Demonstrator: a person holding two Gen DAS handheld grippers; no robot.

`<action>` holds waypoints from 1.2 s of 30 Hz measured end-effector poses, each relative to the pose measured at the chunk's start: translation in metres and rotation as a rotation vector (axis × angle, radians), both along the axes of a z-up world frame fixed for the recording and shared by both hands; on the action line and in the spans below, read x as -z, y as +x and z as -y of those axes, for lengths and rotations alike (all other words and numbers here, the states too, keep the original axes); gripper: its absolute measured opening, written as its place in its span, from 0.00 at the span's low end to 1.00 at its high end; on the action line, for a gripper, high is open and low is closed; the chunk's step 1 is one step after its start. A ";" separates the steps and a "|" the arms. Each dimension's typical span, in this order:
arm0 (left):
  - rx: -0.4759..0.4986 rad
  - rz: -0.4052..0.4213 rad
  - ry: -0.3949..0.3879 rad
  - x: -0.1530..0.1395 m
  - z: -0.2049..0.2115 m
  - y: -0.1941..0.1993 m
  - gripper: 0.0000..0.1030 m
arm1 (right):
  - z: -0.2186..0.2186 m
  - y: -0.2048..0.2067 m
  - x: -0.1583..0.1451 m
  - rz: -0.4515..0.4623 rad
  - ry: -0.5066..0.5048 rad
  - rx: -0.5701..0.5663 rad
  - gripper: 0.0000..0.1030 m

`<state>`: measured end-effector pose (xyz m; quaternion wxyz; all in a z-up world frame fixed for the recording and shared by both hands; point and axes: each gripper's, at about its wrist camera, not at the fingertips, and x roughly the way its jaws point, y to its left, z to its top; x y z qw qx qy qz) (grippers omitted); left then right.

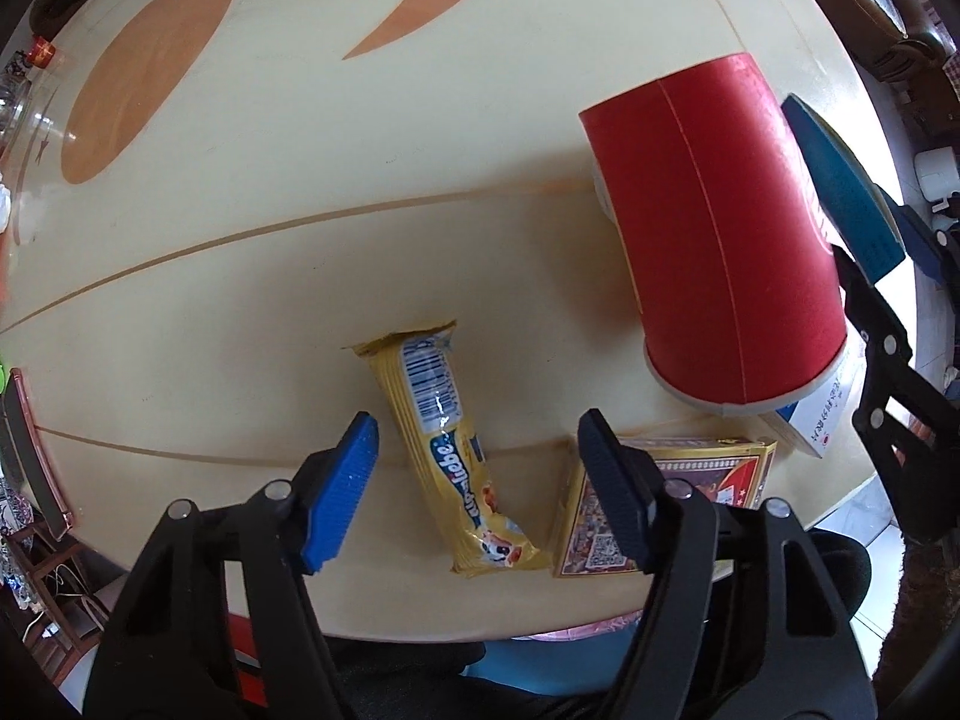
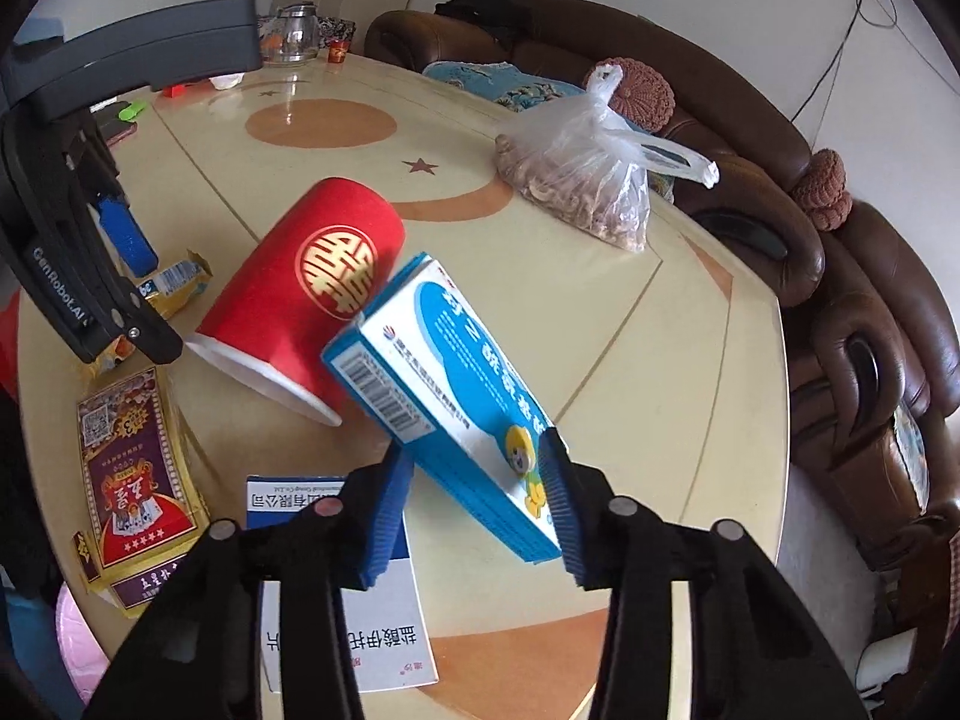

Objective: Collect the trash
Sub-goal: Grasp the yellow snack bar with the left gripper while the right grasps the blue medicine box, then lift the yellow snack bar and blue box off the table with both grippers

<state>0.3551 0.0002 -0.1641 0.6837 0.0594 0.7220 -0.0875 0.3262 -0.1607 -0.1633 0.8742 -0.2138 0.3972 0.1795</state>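
Right gripper (image 2: pixel 480 501): the blue-and-white medicine box (image 2: pixel 444 396) is clamped between the pads and seen tilted, its far end against the overturned red paper cup (image 2: pixel 300 294) on the table (image 2: pixel 690 372). Left gripper (image 1: pixel 474 492): jaws apart, the yellow snack wrapper (image 1: pixel 447 450) lying flat on the table between them, no pad contact seen. For a clean pick the left pads should be lowered astride the wrapper's middle and closed fully, the card pack (image 1: pixel 666 504) just beside being kept clear.
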 end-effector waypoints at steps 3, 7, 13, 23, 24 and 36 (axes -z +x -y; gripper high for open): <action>-0.002 -0.005 -0.006 0.000 -0.001 0.004 0.50 | 0.007 0.006 -0.004 -0.012 0.039 0.028 0.32; -0.011 -0.038 0.017 0.009 -0.003 0.008 0.36 | 0.016 0.012 -0.008 -0.030 0.059 0.071 0.26; -0.021 -0.046 0.011 0.010 -0.005 0.015 0.28 | 0.026 0.016 -0.010 -0.050 0.068 0.125 0.22; -0.046 -0.027 0.012 0.005 -0.030 0.022 0.18 | 0.033 0.016 -0.014 -0.080 0.069 0.179 0.19; -0.045 -0.027 0.008 0.004 -0.031 0.023 0.18 | 0.034 0.015 -0.015 -0.086 0.074 0.183 0.19; -0.049 0.074 -0.006 -0.043 -0.049 -0.021 0.18 | 0.041 -0.002 -0.055 -0.059 0.127 0.242 0.19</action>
